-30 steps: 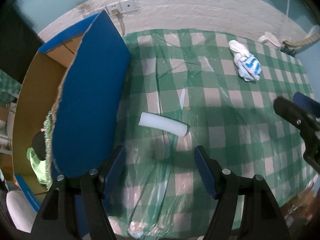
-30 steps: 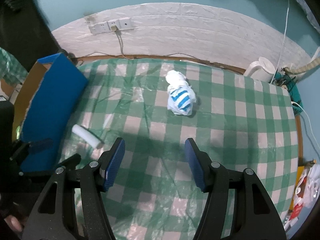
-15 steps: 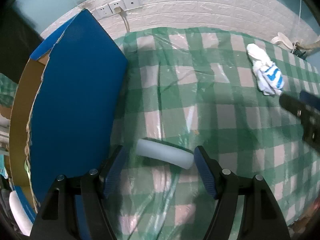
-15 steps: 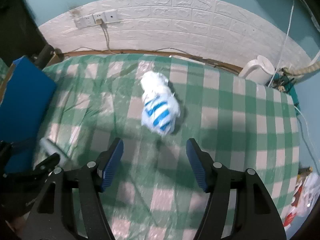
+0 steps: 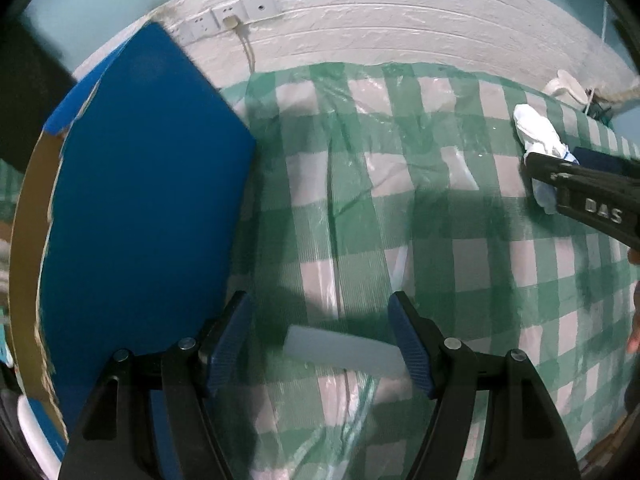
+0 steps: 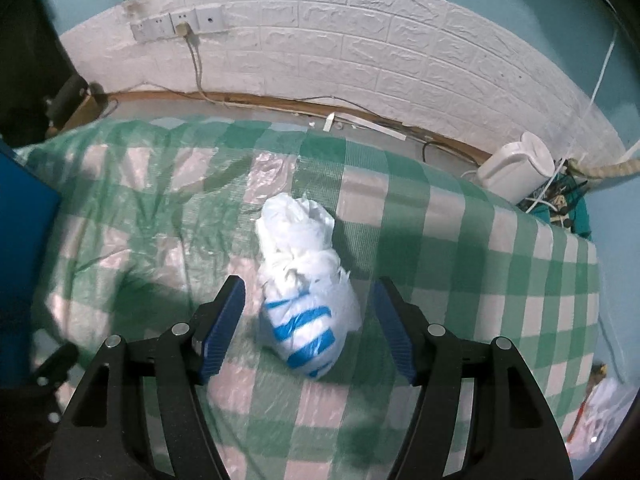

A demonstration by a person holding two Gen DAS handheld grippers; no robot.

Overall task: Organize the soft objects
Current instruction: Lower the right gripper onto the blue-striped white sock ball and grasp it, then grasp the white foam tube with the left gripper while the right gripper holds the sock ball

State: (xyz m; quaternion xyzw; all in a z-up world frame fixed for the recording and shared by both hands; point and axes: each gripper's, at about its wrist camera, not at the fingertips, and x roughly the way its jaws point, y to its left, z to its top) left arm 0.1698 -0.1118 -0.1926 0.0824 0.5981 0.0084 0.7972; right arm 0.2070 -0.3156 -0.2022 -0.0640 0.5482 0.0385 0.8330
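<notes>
A white foam roll [image 5: 344,350] lies crosswise on the green checked tablecloth [image 5: 460,264]. It sits between the fingers of my left gripper [image 5: 320,312], which is open; the roll's right end is close to the right pad, and a gap shows at the left pad. A knotted white plastic bag with blue stripes [image 6: 308,304] rests on the cloth between the fingers of my right gripper [image 6: 308,284]. That gripper is open, with space on both sides of the bag. In the left wrist view the right gripper [image 5: 580,196] partly hides the bag [image 5: 536,132].
A cardboard box with a big blue flap [image 5: 140,208] stands along the table's left side. A white kettle [image 6: 516,168] and tangled cables sit at the back right corner. Wall sockets [image 6: 180,24] with a plugged cord are behind the table.
Both grippers have come down and forward. The foam roll, earlier ahead of the left fingers, now lies between them. The striped bag has come between the right fingers.
</notes>
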